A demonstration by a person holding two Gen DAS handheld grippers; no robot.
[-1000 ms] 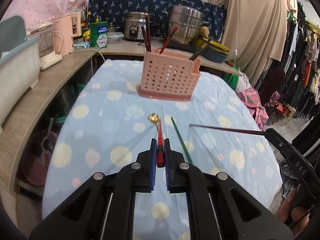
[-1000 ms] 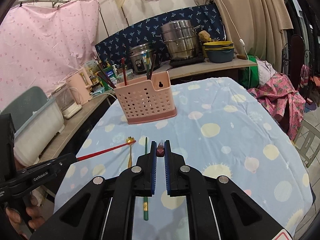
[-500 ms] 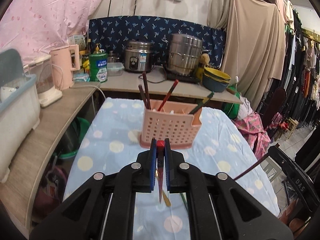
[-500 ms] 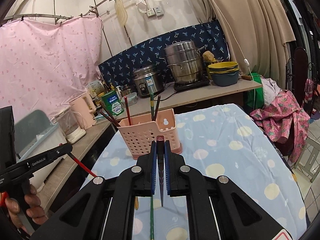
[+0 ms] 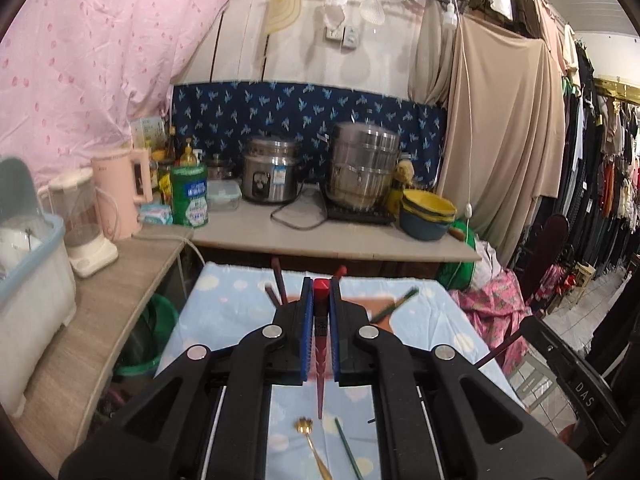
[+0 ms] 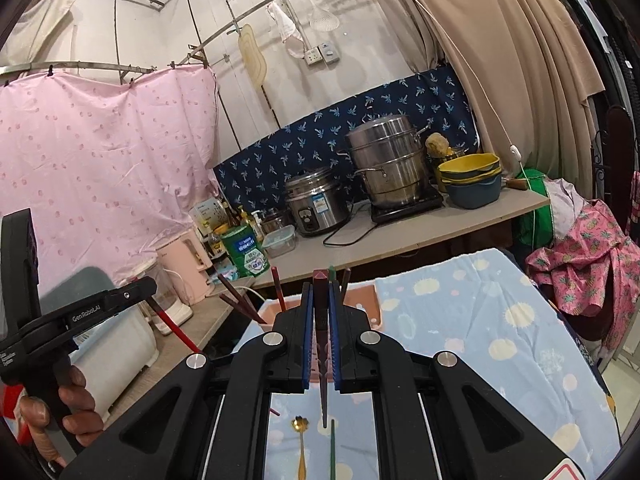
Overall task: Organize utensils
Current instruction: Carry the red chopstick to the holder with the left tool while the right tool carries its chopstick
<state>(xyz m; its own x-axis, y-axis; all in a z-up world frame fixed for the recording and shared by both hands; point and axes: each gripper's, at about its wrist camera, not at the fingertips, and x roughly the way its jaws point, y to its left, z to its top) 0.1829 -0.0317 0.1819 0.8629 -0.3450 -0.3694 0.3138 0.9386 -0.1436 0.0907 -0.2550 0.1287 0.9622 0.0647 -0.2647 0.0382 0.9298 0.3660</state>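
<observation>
While each gripper carries one chopstick, the job looks partly done. The red chopstick (image 5: 320, 344) is pinched between the blue pads of the left gripper (image 5: 320, 300), its square end poking up past the fingertips and its thin tip pointing down toward the table. The dark brown chopstick (image 6: 321, 336) sits the same way in the right gripper (image 6: 320, 300), jaws closed tight on it, tip hanging down. Behind both grippers, mostly hidden by the fingers, stands the pink holder (image 6: 362, 298), with several chopsticks already leaning in it; that part I judge finished. Left to do: these two sticks have to go in, and on the spotted tablecloth (image 6: 500, 320) below lie a gold spoon (image 6: 300, 436) and a green chopstick (image 6: 332, 452), side by side and a little apart, neither yet picked up.

Both grippers are held high above the table, fingers pointing forward toward the holder with the cameras looking out over the counter. From the right wrist view the left gripper shows at the left edge, the person's hand (image 6: 60, 412) wrapped round its handle, the red stick slanting down from it. Beyond the holder, on the counter (image 5: 340, 240), are a rice cooker (image 5: 268, 176) and a steel steamer pot (image 5: 364, 168)
</observation>
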